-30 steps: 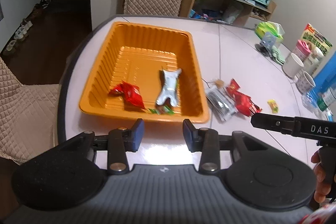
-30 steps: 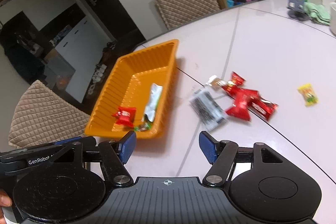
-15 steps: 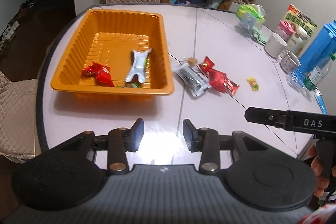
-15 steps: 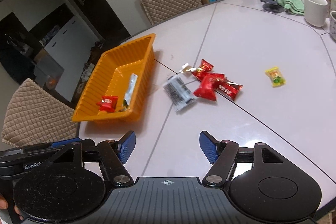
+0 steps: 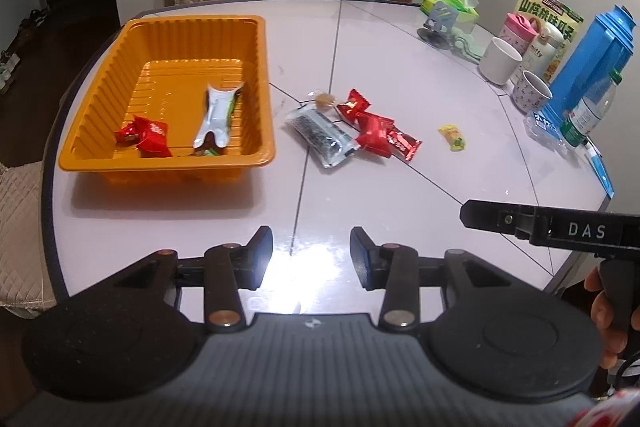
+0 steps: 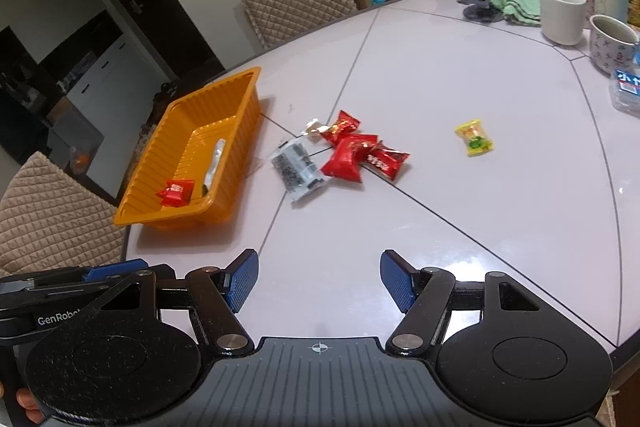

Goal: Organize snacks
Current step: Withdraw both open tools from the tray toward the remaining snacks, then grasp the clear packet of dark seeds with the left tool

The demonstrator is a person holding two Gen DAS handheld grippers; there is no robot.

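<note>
Snacks (image 5: 374, 135) in crinkly wrappers (mostly red) beside orange tray (image 5: 262, 75); each hand-held gripper spread, empty.

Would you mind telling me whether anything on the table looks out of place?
Yes: several snacks lie loose on the table beside the orange tray instead of in it: a grey packet, overlapping red packets, a small brown candy, and a yellow candy lying apart. Nothing looks spilled or damaged.
</note>
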